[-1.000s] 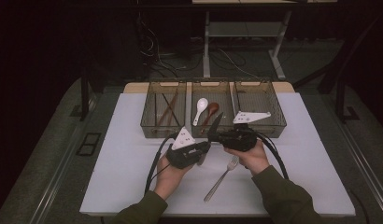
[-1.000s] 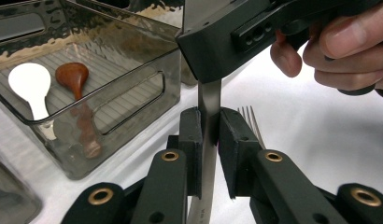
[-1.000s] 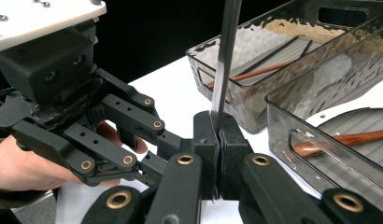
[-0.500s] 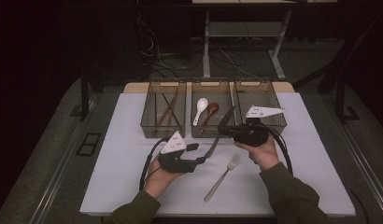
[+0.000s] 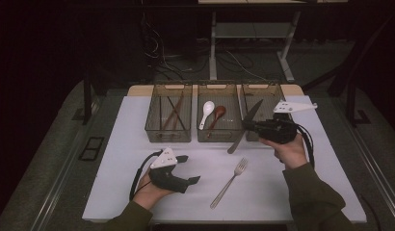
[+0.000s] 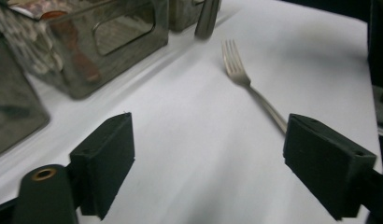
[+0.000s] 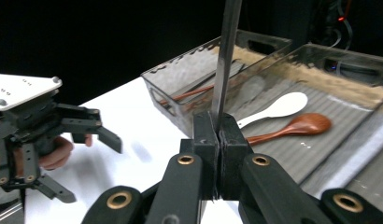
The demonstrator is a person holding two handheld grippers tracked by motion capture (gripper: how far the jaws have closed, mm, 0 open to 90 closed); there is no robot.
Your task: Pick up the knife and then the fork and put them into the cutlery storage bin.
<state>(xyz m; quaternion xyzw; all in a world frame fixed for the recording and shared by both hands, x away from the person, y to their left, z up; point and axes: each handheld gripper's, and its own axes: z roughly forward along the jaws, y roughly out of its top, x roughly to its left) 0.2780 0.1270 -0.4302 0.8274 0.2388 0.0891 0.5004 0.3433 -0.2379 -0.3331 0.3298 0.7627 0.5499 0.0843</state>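
Now — knife [image 7: 225, 56] | clamped in right gripper [image 7: 219, 135] | upright

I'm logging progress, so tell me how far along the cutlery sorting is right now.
Partly done. Chopsticks lie in the left bin, and a white spoon and a brown spoon in the middle bin. In hand: the right gripper is shut on a knife, held by the right bin. Left: the fork lies on the table; the left gripper, jaws just opened and empty, faces it.
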